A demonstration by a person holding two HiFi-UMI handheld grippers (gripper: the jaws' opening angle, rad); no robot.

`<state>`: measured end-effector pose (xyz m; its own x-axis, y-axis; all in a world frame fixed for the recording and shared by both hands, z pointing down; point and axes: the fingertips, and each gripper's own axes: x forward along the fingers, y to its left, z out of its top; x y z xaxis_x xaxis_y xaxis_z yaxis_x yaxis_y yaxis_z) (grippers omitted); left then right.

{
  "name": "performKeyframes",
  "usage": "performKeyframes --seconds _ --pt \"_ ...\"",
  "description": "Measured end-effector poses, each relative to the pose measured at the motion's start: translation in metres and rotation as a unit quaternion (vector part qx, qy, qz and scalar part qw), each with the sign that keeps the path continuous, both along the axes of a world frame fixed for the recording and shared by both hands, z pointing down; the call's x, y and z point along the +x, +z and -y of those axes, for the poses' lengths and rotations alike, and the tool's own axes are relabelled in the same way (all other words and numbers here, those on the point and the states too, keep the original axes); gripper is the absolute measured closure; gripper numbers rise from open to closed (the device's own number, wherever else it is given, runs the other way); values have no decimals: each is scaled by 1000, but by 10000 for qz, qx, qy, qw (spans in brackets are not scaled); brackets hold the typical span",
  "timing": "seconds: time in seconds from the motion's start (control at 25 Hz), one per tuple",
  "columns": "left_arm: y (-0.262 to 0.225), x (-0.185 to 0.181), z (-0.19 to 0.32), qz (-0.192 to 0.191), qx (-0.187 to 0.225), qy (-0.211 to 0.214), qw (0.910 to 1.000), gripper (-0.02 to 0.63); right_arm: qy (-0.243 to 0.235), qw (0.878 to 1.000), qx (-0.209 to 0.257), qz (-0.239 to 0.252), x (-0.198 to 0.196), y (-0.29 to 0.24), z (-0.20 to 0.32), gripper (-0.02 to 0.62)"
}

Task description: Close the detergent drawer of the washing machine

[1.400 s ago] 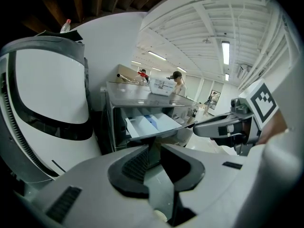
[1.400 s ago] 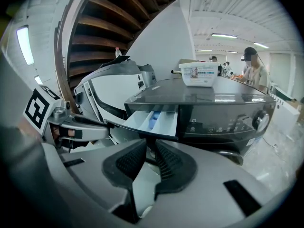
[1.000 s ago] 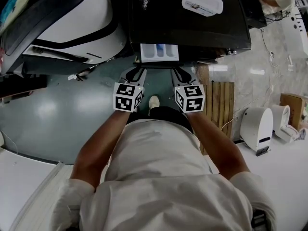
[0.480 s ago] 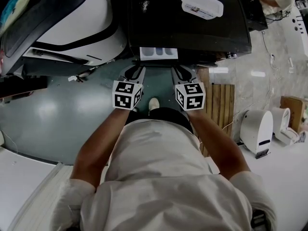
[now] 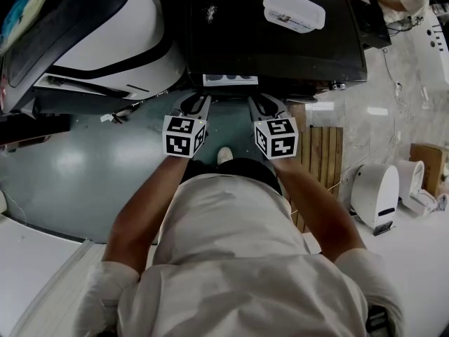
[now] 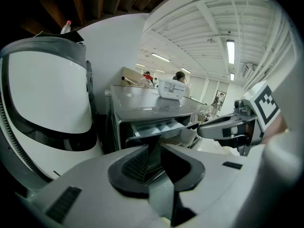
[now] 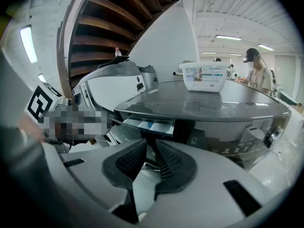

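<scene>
The dark washing machine (image 5: 280, 41) stands straight ahead of me. Its pale detergent drawer (image 5: 230, 80) sticks out only a short way from the front. My left gripper (image 5: 196, 105) and right gripper (image 5: 261, 105) are side by side just before the drawer's front, each with its jaws together and nothing between them. Whether the tips touch the drawer is hidden. In the left gripper view the drawer (image 6: 156, 126) lies just above the left gripper (image 6: 154, 148). The right gripper view has the drawer (image 7: 149, 124) above the right gripper (image 7: 151, 144).
A white lidded box (image 5: 293, 8) rests on the machine's top. A large white and black machine (image 5: 119, 41) stands to the left. To the right are a wooden slatted board (image 5: 324, 153) on the floor and a white appliance (image 5: 375, 188). A person (image 7: 256, 68) stands far behind.
The drawer has slid into the machine over the last second, from well out to nearly flush. Both grippers have moved forward with it.
</scene>
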<state>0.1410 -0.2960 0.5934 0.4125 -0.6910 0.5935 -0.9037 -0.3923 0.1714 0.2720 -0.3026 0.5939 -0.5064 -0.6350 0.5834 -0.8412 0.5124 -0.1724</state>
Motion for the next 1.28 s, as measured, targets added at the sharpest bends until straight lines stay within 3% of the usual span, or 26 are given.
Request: performKeyframes --seconds 1.28 --pt "0 -5 34 -7 90 -116 9999 532 -37 9999 91 -48 -4 2 33 543"
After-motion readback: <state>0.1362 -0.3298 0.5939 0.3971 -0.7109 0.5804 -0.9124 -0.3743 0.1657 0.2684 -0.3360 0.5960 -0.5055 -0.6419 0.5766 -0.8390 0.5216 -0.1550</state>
